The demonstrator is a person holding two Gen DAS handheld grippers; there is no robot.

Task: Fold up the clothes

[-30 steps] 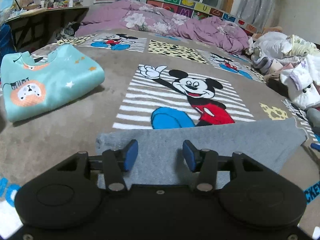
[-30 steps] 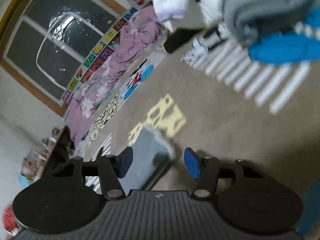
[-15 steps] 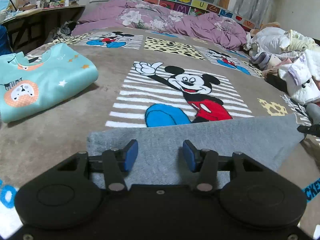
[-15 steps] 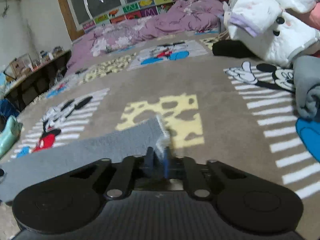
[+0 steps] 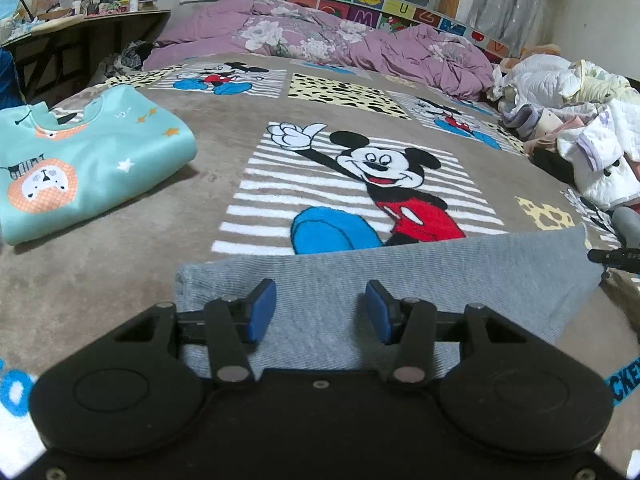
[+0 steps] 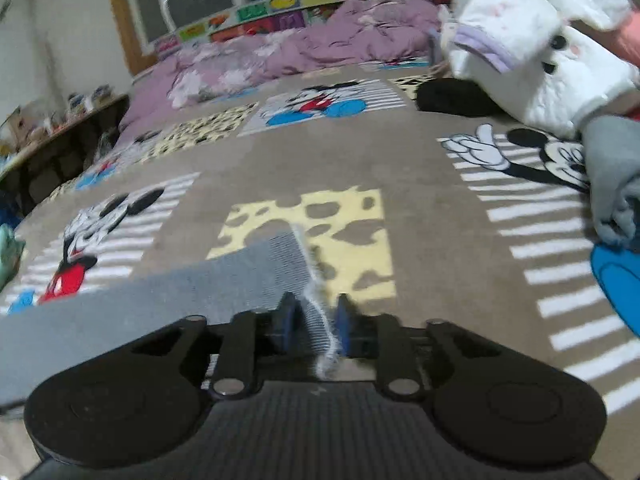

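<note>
A grey knit garment (image 5: 400, 280) lies flat on the Mickey Mouse blanket (image 5: 240, 160). My left gripper (image 5: 318, 312) is open, its blue pads (image 5: 260, 308) just above the garment's near left part. My right gripper (image 6: 312, 324) is nearly shut, its pads on either side of the garment's frayed right corner (image 6: 280, 264); the cloth sits between the pads. The tip of the right gripper shows at the far right edge of the left wrist view (image 5: 612, 258).
A folded teal sweatshirt (image 5: 72, 164) lies at the left. A pile of unfolded white and pastel clothes (image 5: 572, 120) sits at the right, near a grey bundle (image 6: 612, 176). A purple quilt (image 5: 320, 40) lies along the back. A cluttered desk (image 5: 80, 24) stands far left.
My right gripper swung down to the garment's right corner and closed around it. The left gripper stayed open and shifted slightly over the garment.
</note>
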